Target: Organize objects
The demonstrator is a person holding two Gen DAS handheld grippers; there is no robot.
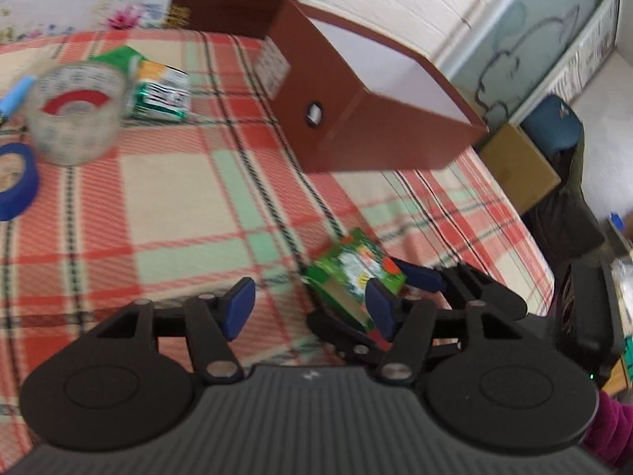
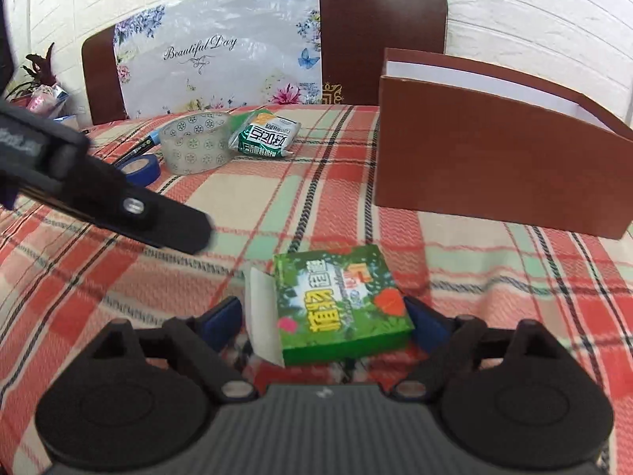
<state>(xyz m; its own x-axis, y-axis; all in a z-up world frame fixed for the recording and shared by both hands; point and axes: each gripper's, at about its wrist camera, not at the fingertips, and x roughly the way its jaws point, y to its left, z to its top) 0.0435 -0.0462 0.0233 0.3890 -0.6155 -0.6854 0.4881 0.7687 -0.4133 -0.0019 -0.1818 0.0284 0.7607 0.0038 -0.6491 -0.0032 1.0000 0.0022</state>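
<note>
You are working beside the brown storage box [image 2: 494, 166], which is standing open-topped on the plaid tablecloth [image 2: 118, 277], well apart from the clutter at the far end: the clear patterned tape roll [image 2: 196, 142], the green-and-white snack packet [image 2: 265, 136] and the blue tape roll [image 2: 142, 168]. The green carton [image 2: 340, 304] is lying flat near you, its white end flap [image 2: 261, 316] hanging open. Your right gripper [image 2: 322, 318] is straddling it, spread wide, pads on either side but not yet squeezing. If you are closing across that loose flap, it is probably going to fold and let the carton twist or slip out. Your left gripper [image 1: 308, 308] is hovering unclenched and empty just beside the same carton [image 1: 356, 273], so the two are risking a knock if both are moving in
</note>
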